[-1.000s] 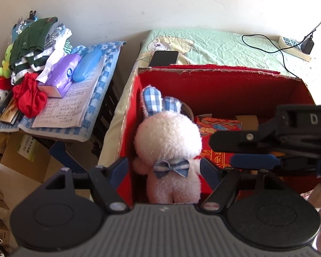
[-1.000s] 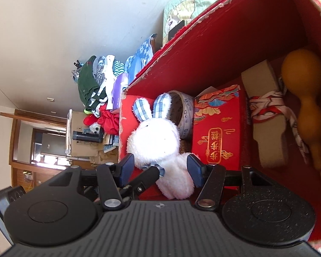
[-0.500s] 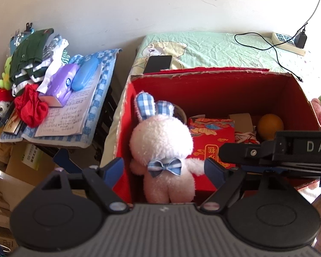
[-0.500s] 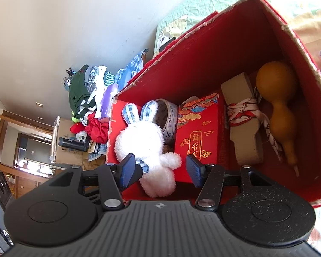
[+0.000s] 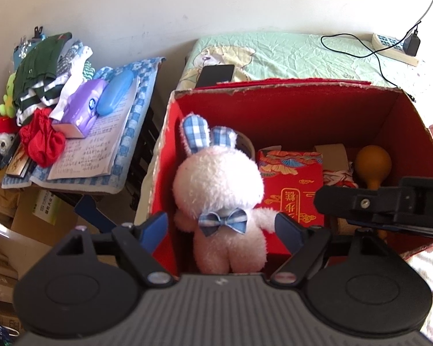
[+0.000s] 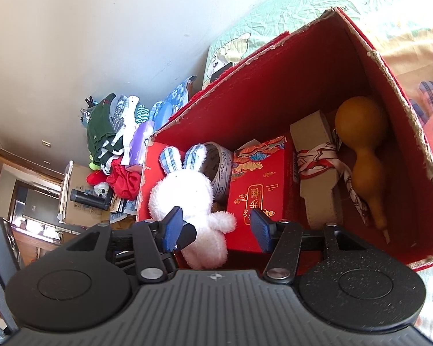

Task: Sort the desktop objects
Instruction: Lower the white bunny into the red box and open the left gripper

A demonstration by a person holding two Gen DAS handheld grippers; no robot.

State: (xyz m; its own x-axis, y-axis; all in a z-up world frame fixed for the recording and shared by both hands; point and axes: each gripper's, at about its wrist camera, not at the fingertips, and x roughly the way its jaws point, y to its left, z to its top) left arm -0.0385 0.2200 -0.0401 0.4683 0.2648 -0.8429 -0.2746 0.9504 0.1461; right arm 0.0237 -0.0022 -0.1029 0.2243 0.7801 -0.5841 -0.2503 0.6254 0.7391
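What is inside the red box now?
Inside the red box: white rabbit toy, tape roll, red packet, beige sandal, gourd. The box floor beneath them is hidden.

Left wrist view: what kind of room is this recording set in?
Most likely a lived-in bedroom or spare room at home: a red box rests on a cartoon-print bedsheet, folded clothes are piled alongside, and stacked cardboard cartons sit on the floor.

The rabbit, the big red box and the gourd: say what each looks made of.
Rabbit: fuzzy white plush, with checked woven cloth on ears and bow.
Big red box: cardboard, seemingly; the torn rim shows pale board under a matt red face.
Gourd: probably a dried natural gourd; smooth, tan, faintly glossy.
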